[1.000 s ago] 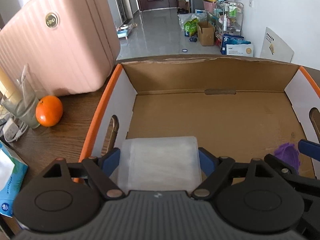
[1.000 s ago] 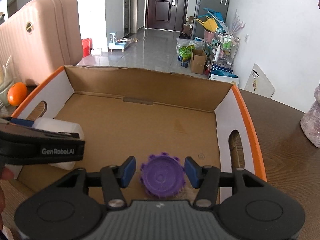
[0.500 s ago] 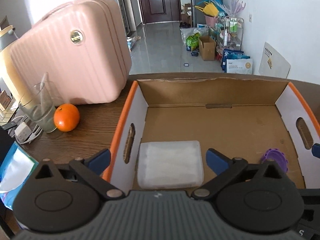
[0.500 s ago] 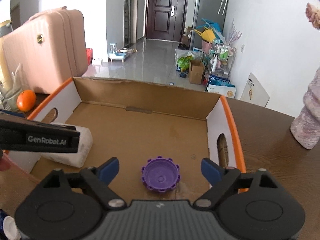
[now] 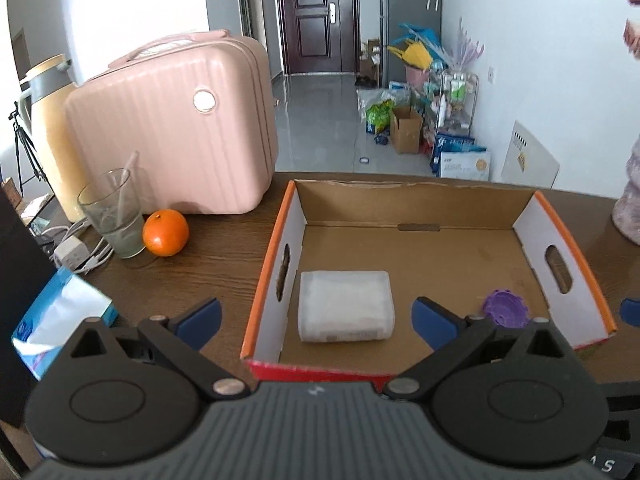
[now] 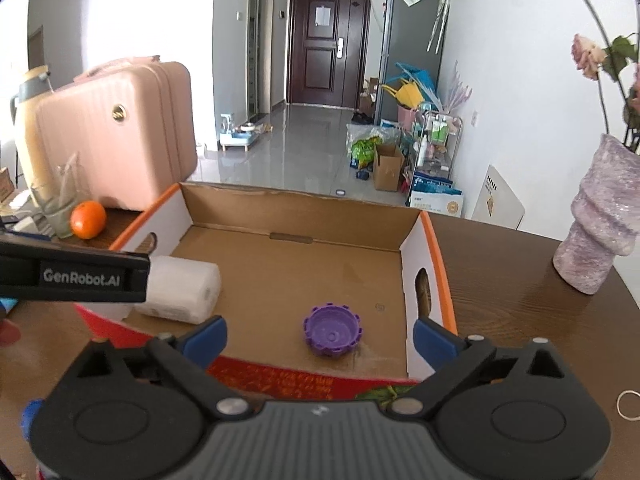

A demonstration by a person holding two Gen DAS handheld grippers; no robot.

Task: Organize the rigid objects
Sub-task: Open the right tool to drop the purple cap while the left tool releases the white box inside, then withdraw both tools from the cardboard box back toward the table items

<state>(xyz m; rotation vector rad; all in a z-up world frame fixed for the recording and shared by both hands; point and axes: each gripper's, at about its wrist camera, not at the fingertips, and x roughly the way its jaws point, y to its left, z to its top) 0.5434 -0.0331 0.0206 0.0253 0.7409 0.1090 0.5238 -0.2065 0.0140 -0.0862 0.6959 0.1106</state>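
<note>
left tongs (image 5: 316, 312): I see them spread as wide as they go, nothing gripped; blue pads straddle the near-left corner of the box, clear of the white pack.
right tongs (image 6: 320, 330): jaws opening, nearly full spread, nothing gripped; the purple cap sits on the box floor between and beyond the pads, not touched.
box: open shallow cardboard box with orange-edged white end walls and cut-out handles (image 5: 412, 204), sitting on the dark brown wooden table (image 5: 216, 252); red printed near wall faces me.
white pack: translucent white rectangular plastic pack (image 5: 345, 306), flat on the box floor at the near-left corner, just beside the left wall.
purple cap: round purple ridged plastic cap (image 6: 332, 330), open side up, on the box floor near the near-right corner, well apart from the pack.
table left side: pink ribbed hard-shell suitcase (image 5: 176, 128) upright toward the far edge; in front of it a clear drinking glass with a straw (image 5: 114, 220) and an orange fruit (image 5: 165, 233), just beside each other.
near-left edge: blue tissue pack (image 5: 60, 320).
table right side: lilac textured vase with dried roses (image 6: 600, 216).
</note>
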